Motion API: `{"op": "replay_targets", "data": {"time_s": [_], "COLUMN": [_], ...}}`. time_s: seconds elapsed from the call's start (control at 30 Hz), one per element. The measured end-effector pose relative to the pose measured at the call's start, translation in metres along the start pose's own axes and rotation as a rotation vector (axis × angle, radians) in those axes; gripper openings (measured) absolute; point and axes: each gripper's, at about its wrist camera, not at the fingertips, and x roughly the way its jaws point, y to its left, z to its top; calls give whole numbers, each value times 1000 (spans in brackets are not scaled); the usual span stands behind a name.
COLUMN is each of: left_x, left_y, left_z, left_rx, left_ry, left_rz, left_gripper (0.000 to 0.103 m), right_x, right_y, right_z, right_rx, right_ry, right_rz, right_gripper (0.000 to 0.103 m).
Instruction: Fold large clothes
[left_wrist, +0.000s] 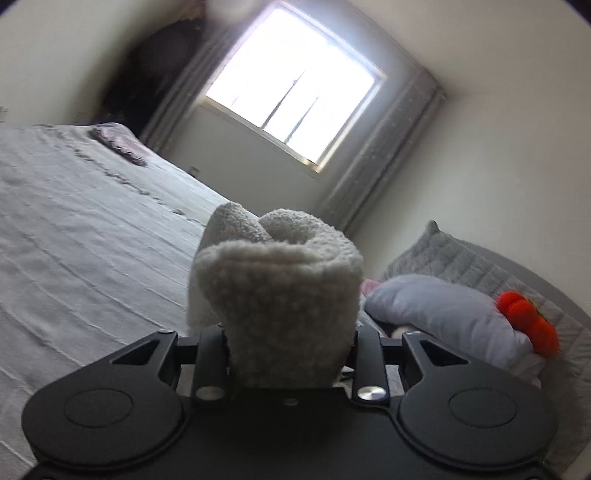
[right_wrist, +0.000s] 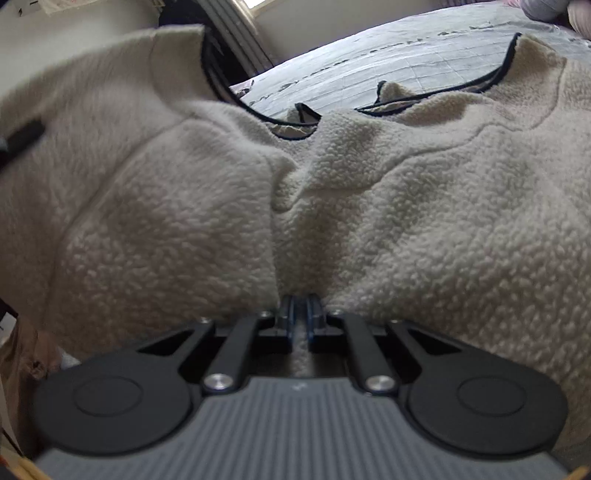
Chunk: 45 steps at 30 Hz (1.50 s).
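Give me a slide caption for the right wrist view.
Right gripper pinching a fold of a cream fleece jacket with dark trim, held up over the grey bedspread.

1. The left gripper (left_wrist: 291, 332) is clamped on a thick bunch of the cream fleece garment (left_wrist: 280, 280). Its jaws stand a fair way apart because the wad fills the gap, and it points roughly level, tipped just a bit down.
2. The right gripper (right_wrist: 299, 321) is pinched almost fully together on a thin fold of the same fleece, blue pads nearly touching. It angles downward more steeply.
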Motion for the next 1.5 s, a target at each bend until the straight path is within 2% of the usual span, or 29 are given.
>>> {"op": "replay_targets", "data": {"time_s": [0.07, 0.13, 0.17, 0.23, 0.27, 0.3, 0.37, 0.47, 0.53, 0.6, 0.63, 0.77, 0.93, 0.97, 1.0, 1.03, 1.1, 1.17, 1.2, 1.23, 1.3, 1.4, 1.5], "left_x": [14, 26, 32, 44, 50, 54, 62, 75, 82, 75, 72, 70, 55, 52, 44, 38, 23, 7, 1, -5, -11, -5, 14], "left_y": [-35, -60, -68, -81, -86, -89, -92, -94, -96, -104, -108, -103, -97, -97, -94, -90, -77, -63, -55, -48, -34, -22, -10], "left_z": [-9, -19, -24, -37, -44, -53, -71, -106, -132, -151, -152, -132, -110, -107, -102, -95, -78, -59, -50, -40, -24, -10, -9], "left_rx": [92, 174, 199, 246, 271, 291, 328, 400, 474, 585, 605, 589, 613, 618, 622, 620, 605, 579, 562, 542, 510, 481, 411], "left_ry": [35, 67, 89, 127, 144, 158, 198, 287, 348, 336, 336, 361, 374, 377, 380, 383, 383, 381, 376, 364, 335, 294, 297], "left_rz": [-44, -75, -85, -91, -89, -87, -91, -109, -125, -130, -127, -134, -187, -204, -223, -242, -279, -300, -298, -292, -279, -219, -187], "left_gripper": [33, 33, 33, 33, 33, 34, 35, 37, 37, 38, 38, 39, 50, 51, 53, 56, 57, 61, 70, 74, 74, 74, 74], "right_x": [-7, -26, -36, -66, -81, -95, -122, -147, -152, -153, -151, -128, -95, -88, -82, -76, -73, -77, -84, -95, -114, -135, -153], "right_y": [-9, -35, -46, -73, -86, -99, -129, -173, -192, -199, -199, -184, -155, -147, -141, -135, -125, -113, -105, -96, -81, -69, -71], "right_z": [6, 14, 18, 28, 30, 31, 30, 22, 18, 20, 24, 56, 91, 97, 101, 105, 109, 114, 115, 116, 123, 137, 145], "right_rx": [34, 139, 182, 258, 288, 316, 371, 476, 533, 560, 554, 472, 356, 325, 298, 271, 214, 133, 95, 53, -6, -82, -107], "right_ry": [11, 8, -10, -95, -134, -169, -237, -284, -295, -289, -278, -187, -92, -80, -75, -73, -93, -124, -142, -163, -199, -235, -268], "right_rz": [50, 147, 170, 195, 203, 203, 192, 234, 298, 356, 368, 317, 207, 168, 133, 110, 79, 57, 50, 45, 51, 50, 32], "right_gripper": [5, 7, 8, 16, 30, 49, 63, 64, 67, 81, 83, 84, 82, 76, 65, 60, 39, 32, 30, 30, 28, 28, 27]}}
